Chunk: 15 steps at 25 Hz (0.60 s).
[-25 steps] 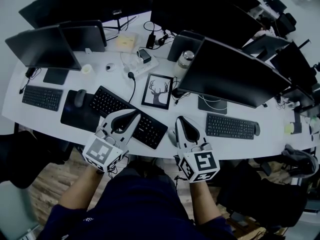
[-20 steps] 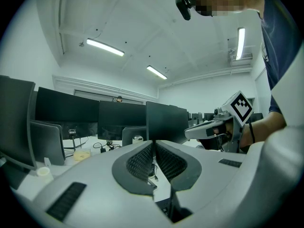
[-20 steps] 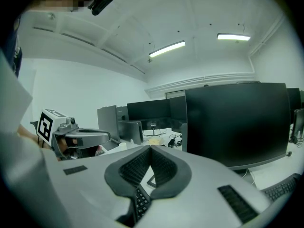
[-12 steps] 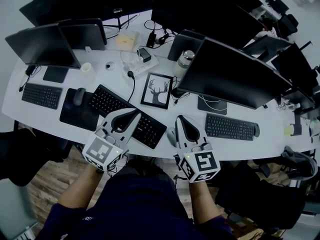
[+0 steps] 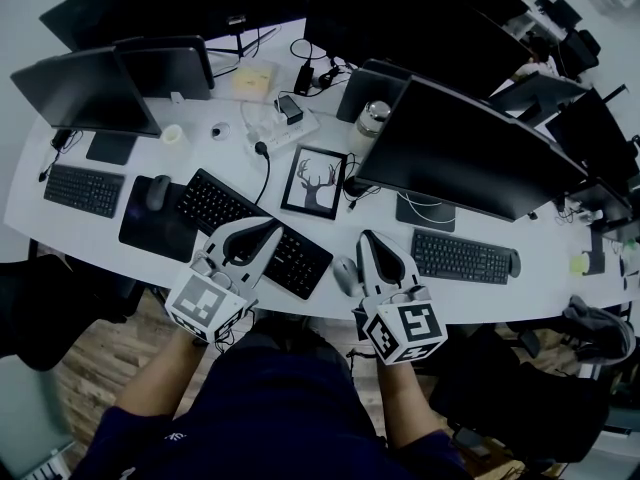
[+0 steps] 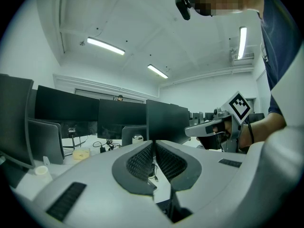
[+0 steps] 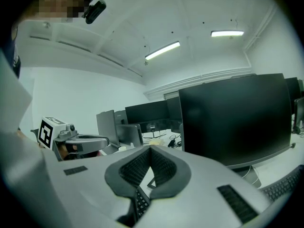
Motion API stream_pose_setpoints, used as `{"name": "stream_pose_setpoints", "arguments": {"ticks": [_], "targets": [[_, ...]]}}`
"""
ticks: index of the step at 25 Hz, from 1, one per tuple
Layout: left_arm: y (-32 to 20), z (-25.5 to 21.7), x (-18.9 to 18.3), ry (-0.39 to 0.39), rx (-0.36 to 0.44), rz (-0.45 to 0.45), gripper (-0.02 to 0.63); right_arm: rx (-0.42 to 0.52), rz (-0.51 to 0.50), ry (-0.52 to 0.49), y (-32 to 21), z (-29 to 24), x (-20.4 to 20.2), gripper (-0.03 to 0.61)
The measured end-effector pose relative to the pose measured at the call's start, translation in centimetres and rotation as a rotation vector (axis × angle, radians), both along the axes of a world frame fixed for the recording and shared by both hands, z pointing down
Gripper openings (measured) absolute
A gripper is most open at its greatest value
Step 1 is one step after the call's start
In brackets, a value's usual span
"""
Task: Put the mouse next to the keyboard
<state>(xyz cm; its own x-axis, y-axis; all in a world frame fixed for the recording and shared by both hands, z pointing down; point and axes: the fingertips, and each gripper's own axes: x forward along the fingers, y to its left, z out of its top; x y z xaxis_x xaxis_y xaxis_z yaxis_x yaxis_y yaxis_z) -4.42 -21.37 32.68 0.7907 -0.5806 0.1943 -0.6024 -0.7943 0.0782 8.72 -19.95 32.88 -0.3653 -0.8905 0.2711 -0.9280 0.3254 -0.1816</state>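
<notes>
The mouse (image 5: 344, 274) lies on the desk (image 5: 545, 283) near its front edge, just off the keyboard's (image 5: 250, 230) right end and beside my right gripper (image 5: 368, 238), long axis roughly toward the monitors, nose end too small to tell, while that gripper and my left gripper (image 5: 274, 230) are fully closed, empty.

No words, brands or numbers are legible anywhere. The left claw (image 5: 270, 232) and right claw (image 5: 368, 236) bear only coded square markers (image 5: 405, 330), lower middle.

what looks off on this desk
The middle keyboard looks askew, slanted against the front edge of the desk. A mouse sits near that edge, beside the right gripper.
</notes>
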Motion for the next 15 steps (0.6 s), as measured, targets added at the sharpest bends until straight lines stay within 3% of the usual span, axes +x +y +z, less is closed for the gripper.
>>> {"name": "stream_pose_setpoints", "arguments": {"ticks": [15], "targets": [[-0.73, 0.13, 0.97, 0.002, -0.007, -0.004, 0.043, -0.010, -0.018, -0.008, -0.63, 0.18, 0.63, 0.002]]}}
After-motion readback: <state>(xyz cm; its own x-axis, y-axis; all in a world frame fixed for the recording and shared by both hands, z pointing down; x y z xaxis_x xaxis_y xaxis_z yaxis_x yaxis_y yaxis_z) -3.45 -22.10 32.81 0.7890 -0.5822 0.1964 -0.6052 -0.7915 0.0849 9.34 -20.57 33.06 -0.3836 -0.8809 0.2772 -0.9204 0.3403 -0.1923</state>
